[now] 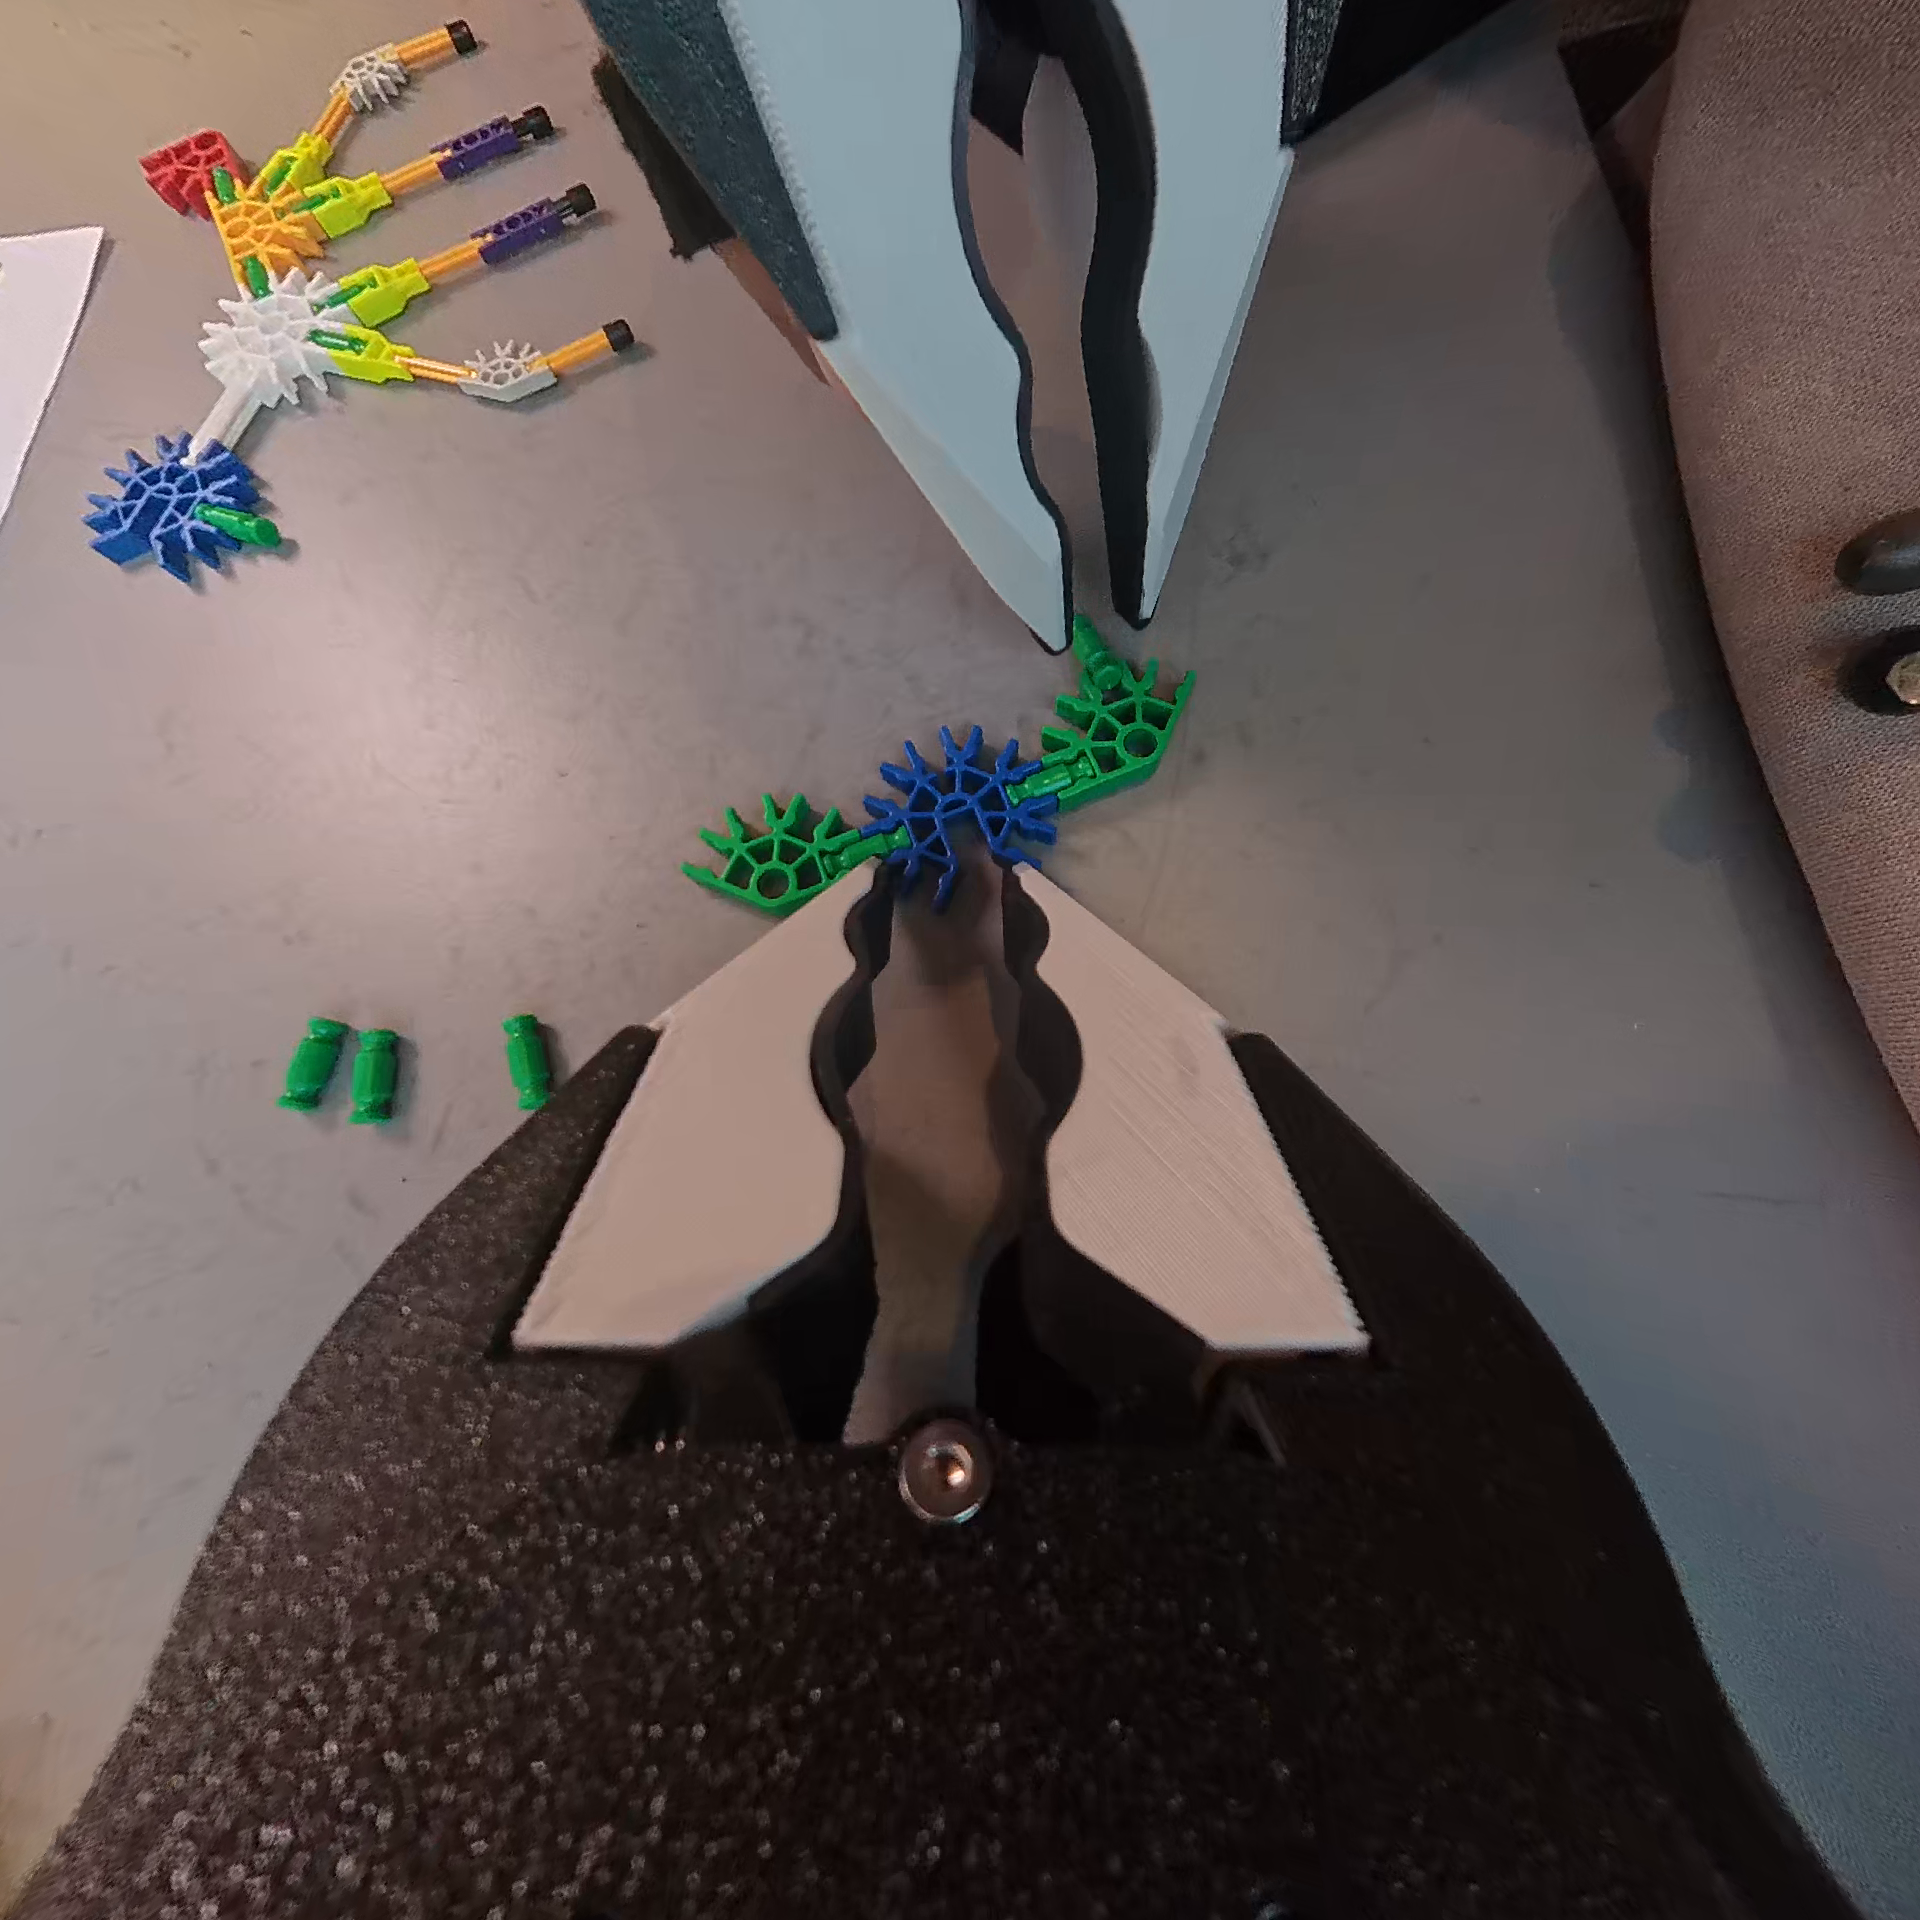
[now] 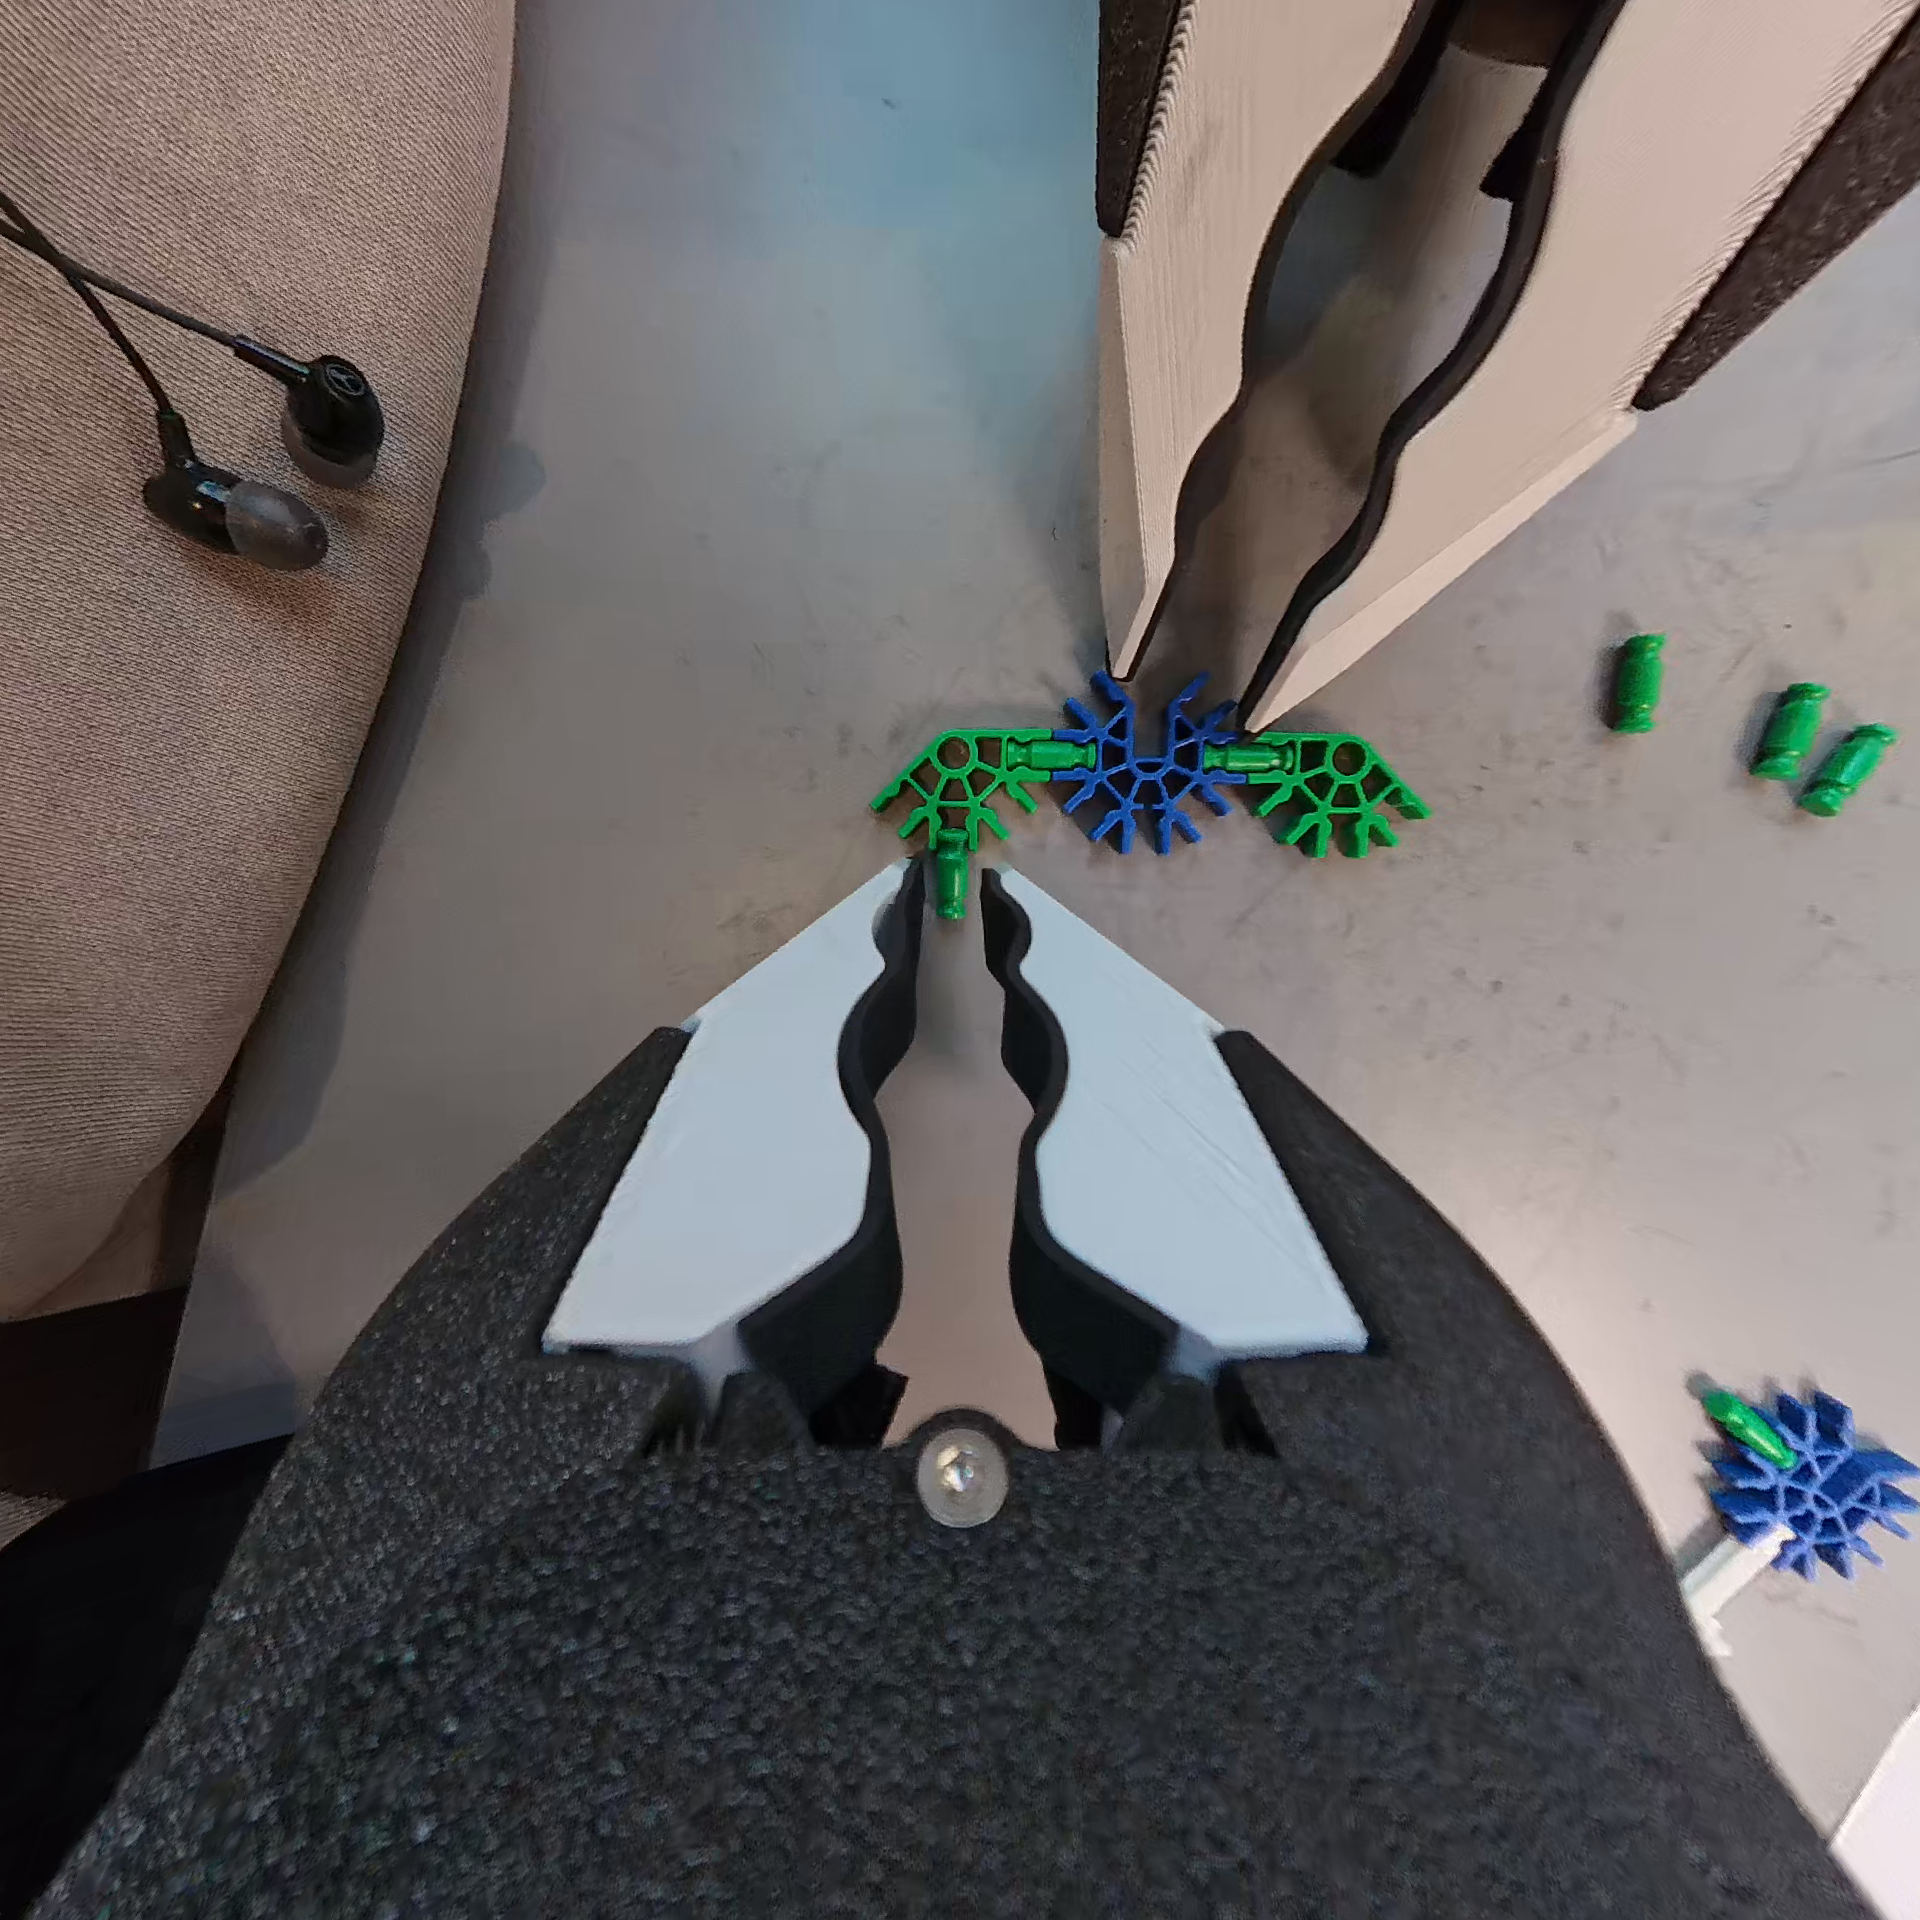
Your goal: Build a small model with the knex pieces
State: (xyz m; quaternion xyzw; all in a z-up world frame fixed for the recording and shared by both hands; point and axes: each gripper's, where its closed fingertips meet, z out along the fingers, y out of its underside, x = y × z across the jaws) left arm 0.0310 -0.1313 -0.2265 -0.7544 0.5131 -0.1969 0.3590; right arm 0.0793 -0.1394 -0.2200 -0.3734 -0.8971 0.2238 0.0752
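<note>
A smooth grey tabletop (image 1: 520, 727), faintly mottled and scuffed, is filling both views, and a rounded cushion of coarse tan woven fabric (image 2: 208, 727) is lying along one edge of it. Two black earbuds (image 2: 301, 457) on thin cords are resting on that fabric.

The left gripper (image 1: 940, 883), with ribbed beige printed fingers lined in wavy black rubber and set in a grainy black foam body, is reaching in low over the table. Its jaws are standing slightly apart, their tips bracketing the spiked rim of the blue snowflake connector (image 1: 961, 821); whether they are actually pinching it cannot be told. The right gripper (image 2: 948, 883), pale blue-white with the same wavy black lining, is coming in from the opposite side, its jaws parted narrowly on either side of a short green rod (image 2: 949, 883) without clearly touching it.

That rod is plugged into one of two flat green fan-shaped connectors (image 2: 951, 784), which are joined by short green rods to either side of the blue snowflake, forming a small chain lying flat mid-table.

Off to the side, a larger multicoloured assembly (image 1: 301, 301) is lying flat: blue, white and orange snowflakes, a red block, yellow-green clips, and four yellow rods with black caps.

Three loose green rods (image 1: 374, 1070), stubby and waisted, are lying near the left gripper, two side by side and one apart.
</note>
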